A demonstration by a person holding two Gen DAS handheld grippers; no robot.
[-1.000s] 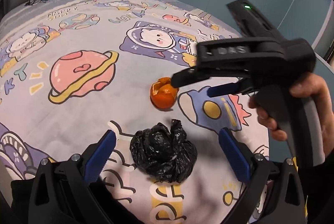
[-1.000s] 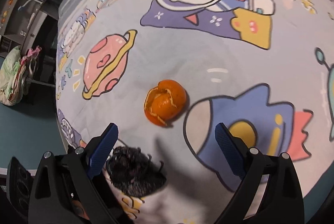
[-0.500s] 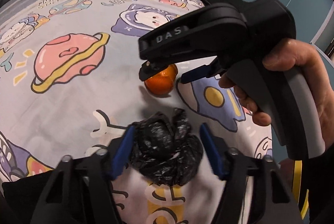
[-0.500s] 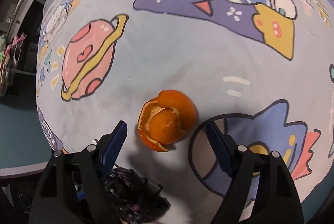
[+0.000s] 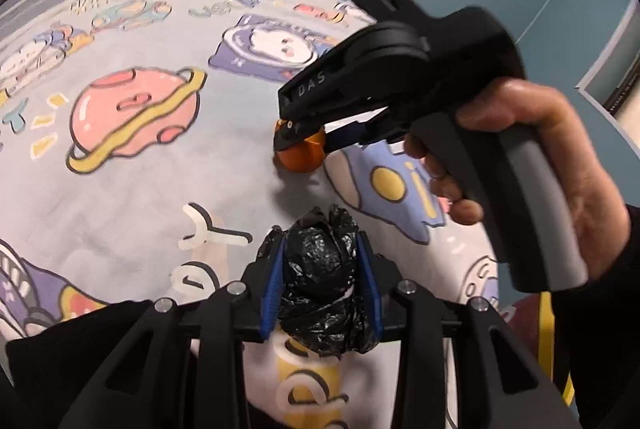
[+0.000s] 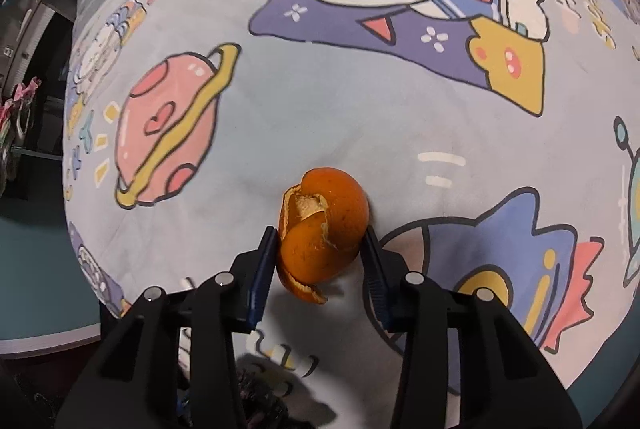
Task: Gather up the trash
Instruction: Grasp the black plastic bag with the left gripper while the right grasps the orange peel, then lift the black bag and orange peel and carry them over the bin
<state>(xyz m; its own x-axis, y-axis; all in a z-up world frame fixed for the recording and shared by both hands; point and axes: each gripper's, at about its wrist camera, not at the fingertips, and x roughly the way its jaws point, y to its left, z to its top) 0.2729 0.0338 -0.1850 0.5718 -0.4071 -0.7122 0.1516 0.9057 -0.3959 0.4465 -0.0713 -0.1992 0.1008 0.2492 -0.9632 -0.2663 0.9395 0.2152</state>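
Both grippers are clamped on trash: our left gripper [image 5: 322, 285] squeezes the crumpled black bag [image 5: 324, 281] between its blue pads, and our right gripper [image 6: 320, 257] pinches the orange peel [image 6: 322, 229] on the cartoon bedspread [image 6: 360, 117]. Seen from the left wrist, the peel lies just beyond the bag, so it probably has to come back toward the left gripper.

Both claws [image 5: 320, 269] [image 6: 320, 257] clamped, loaded.

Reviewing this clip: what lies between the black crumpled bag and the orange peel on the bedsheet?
Only bare printed bedsheet separates the black crumpled plastic bag, clamped by the left gripper, from the curled orange peel in the left wrist view.
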